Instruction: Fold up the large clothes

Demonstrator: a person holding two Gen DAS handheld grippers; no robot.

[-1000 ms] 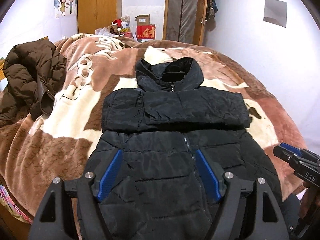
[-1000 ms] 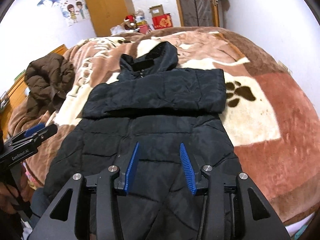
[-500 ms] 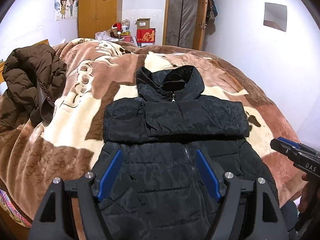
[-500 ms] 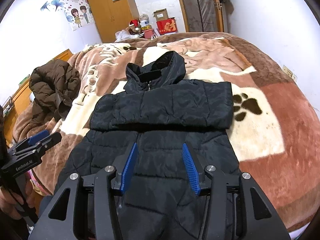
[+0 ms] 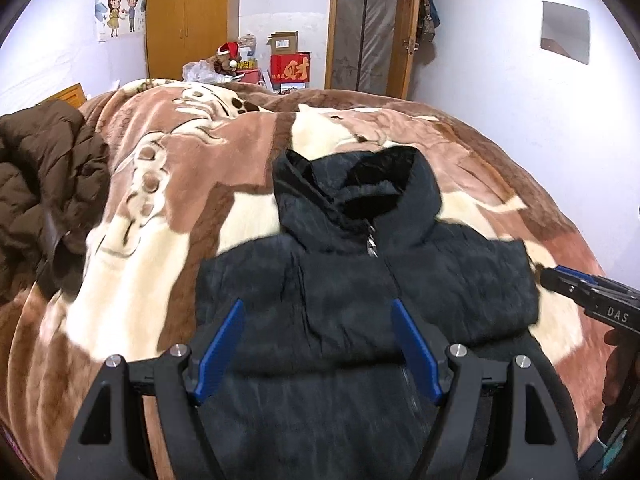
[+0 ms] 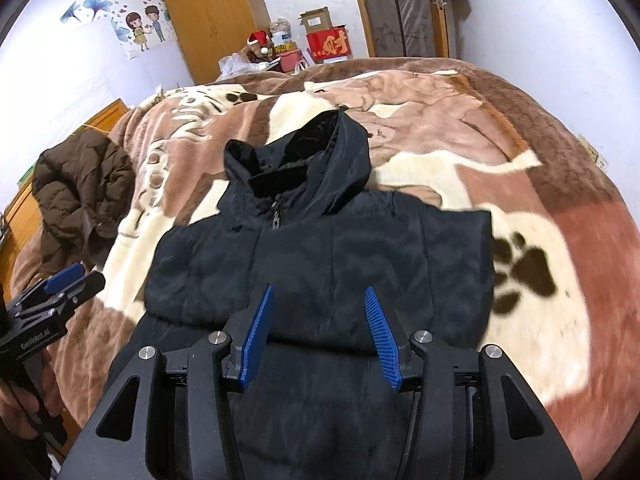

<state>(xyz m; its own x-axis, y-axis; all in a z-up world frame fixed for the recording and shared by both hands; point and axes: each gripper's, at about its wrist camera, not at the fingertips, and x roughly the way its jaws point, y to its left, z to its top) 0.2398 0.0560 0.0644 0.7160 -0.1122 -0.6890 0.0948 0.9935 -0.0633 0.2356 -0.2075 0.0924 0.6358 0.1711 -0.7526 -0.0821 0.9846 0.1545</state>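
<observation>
Black hooded puffer jacket [image 5: 360,292] lies mid-bed, sleeves folded across chest. Our left tool [image 5: 320,350] and right tool [image 6: 320,336] both spread, empty, above its body. We risk slippery padding springing sleeves loose, or snagging fleece blanket [image 5: 168,216] instead.

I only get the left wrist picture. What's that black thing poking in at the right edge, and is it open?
Observer: That is the right gripper. Its own camera shows its blue fingers spread apart above the black jacket, holding nothing.
Operator: What is on the blanket past the jacket's right side?
Observer: A dark paw print on a cream patch of the blanket, clear of the jacket.
Operator: Who holds my gripper?
Observer: A bare hand grips the handle of the left gripper, off the jacket's left side.
</observation>
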